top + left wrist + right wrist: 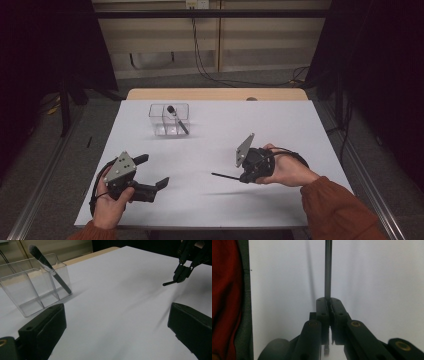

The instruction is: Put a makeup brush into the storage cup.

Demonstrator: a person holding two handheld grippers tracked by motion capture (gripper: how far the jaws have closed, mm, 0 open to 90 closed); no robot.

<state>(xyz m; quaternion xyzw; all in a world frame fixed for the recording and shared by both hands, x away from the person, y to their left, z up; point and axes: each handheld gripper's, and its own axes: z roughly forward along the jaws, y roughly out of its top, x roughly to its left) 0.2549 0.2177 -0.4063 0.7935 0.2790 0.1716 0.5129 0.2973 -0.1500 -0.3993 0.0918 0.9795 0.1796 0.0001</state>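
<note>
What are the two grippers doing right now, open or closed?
Left gripper: open, holding nothing.
Right gripper: closed on a thin dark stick.

Rust-orange sleeves (pixel 334 205); black tongs (pixel 151 173); grey three-cornered plates (pixel 120 167).

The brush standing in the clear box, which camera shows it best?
The left gripper view: the brush appears large, bristles up, leaning in the clear box. The high view shows it small and distant, at the table's far side.
</note>
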